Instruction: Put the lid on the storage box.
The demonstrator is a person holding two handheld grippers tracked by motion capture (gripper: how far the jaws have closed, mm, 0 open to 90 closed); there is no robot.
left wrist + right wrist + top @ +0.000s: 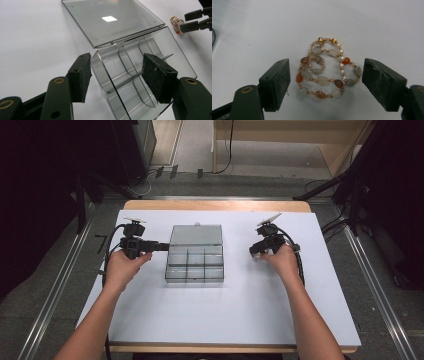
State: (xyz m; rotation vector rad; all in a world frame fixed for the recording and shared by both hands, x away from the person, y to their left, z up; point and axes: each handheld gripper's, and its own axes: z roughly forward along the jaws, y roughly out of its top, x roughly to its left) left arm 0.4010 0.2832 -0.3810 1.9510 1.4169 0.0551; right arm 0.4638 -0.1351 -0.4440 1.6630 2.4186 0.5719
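White paper covers the surface (150, 320), and everything sits on it. On the left, the left tongs (162, 246) point at the side of a clear plastic box (195, 265). In the left gripper view these tongs (116, 75) stand wide open, one pad on each side of the box's near corner, and I cannot see them pressing on it. The box has little rooms inside, with nothing in them that I can see. Its lid (110, 21) is flipped open and lies flat behind it.

The box looks light, hard and smooth, so it may slide if it is pushed. A hold on one wall would keep it in place.

On the right, the right tongs (256, 252) sit well apart from the box. In the right gripper view these tongs (325, 85) are open, and a bead bracelet (327, 72) lies on the paper between the pads, not touched by either. It has orange, white and grey beads on a thin gold chain, all curled in a loose heap.

The bracelet looks light and floppy, and the round beads may slip. I think it is best to pinch across the thick middle of the heap, so several strands get caught at once. A gentle squeeze should do, because the chain looks easy to break.
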